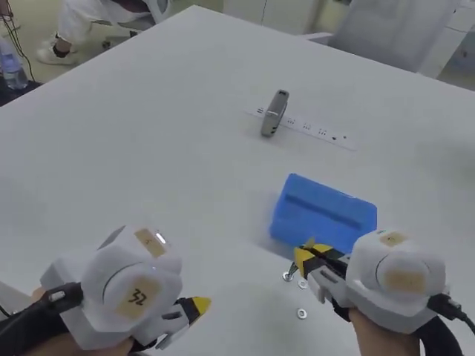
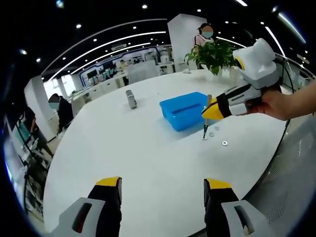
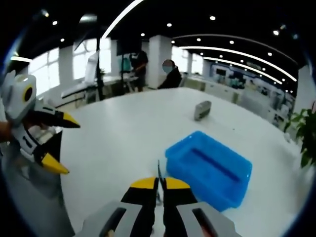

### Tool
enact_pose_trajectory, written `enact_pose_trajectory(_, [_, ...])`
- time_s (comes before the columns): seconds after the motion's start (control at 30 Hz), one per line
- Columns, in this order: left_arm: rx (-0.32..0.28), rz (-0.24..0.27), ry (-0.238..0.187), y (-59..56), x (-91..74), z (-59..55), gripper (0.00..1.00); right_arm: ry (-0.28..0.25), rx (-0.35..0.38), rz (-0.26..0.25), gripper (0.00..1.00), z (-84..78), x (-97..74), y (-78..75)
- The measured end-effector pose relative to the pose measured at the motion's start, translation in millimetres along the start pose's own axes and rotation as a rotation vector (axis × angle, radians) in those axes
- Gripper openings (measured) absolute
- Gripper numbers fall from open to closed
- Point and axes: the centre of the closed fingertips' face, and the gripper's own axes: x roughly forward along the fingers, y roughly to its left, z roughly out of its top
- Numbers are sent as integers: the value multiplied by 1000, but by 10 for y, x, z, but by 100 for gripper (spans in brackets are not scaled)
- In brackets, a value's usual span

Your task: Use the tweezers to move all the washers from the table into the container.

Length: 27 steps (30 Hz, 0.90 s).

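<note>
We work at a wide, smooth white bench (image 1: 148, 148) in a bright open office with ceiling light strips. A blue, rectangular plastic container (image 1: 326, 211) sits on it. Our left gripper (image 2: 163, 183) hovers with its jaws spread wide and empty. Our right gripper (image 3: 159, 183) has its jaws closed on thin metal tweezers (image 2: 205, 126), tips down at the bench. Three small ring-shaped washers (image 1: 302, 313) lie just beside the container. We cannot tell whether the tips pinch one.
</note>
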Motion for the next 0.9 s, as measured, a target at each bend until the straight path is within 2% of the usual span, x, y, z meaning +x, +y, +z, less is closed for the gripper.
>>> enact_pose_trajectory(0.1, [-2,1,-2,4,-1,2,68,31,-81,18,0,3,30,93])
enact_pose_trajectory(0.17, [0,2,-2,5,-2,1,68,34,-87,19,0,3,36,128])
enact_pose_trajectory(0.33, [-2,12,-7,25,-12,9,67,40,-44,-4,0,-2,30,93])
enact_pose_trajectory(0.4, [-6,13,-12,31,-14,16,67,46,1,-11,0,-3,30,52])
enact_pose_trajectory(0.57, [9,9,-2,13,-6,0,67,70,5,-17,0,5,9,-1])
enact_pose_trajectory(0.67, [13,9,-3,10,-9,5,67,64,20,-13,0,17,-15,-27])
enact_pose_trajectory(0.9, [5,9,0,17,-6,-4,67,11,42,-16,0,258,-134,-103])
